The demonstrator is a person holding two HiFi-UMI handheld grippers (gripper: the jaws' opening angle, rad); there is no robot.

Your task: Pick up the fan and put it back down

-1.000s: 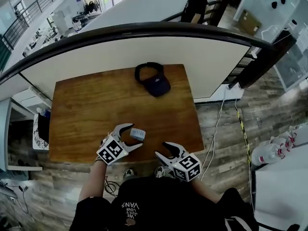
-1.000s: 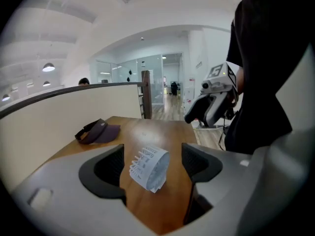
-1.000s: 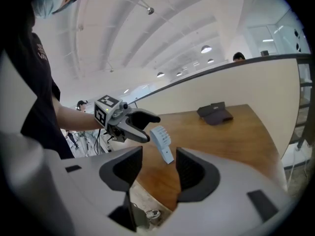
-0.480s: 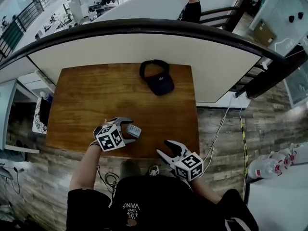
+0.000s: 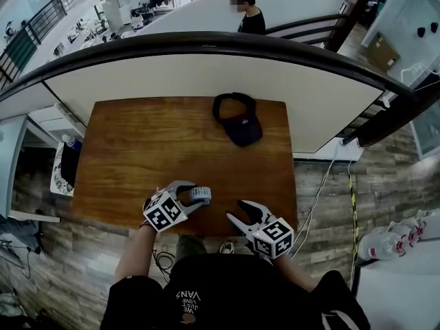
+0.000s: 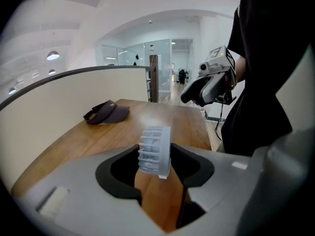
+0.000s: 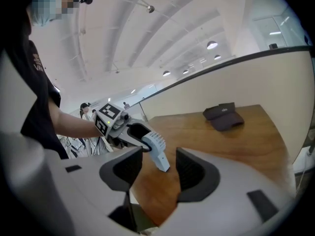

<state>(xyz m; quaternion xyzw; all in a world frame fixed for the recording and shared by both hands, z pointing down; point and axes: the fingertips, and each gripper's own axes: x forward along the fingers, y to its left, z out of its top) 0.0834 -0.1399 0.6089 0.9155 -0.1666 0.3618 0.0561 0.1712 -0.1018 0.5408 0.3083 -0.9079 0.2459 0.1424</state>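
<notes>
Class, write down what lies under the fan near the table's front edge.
Bare wooden table lies under the fan; its handle end seems to touch the wood. The spot directly beneath that end is covered.

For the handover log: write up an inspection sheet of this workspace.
Surface: wooden table, standing on plank flooring.
Job's things: small white fan near the front edge.
Clutter: dark visor cap at the far edge.
Grippers: left tool, jaws have just been closing, apparently grips the fan's head; right tool open, empty.
Cables: white cable on the floor right of the table.
Surroundings: curved dark railing, a person beyond it.
</notes>
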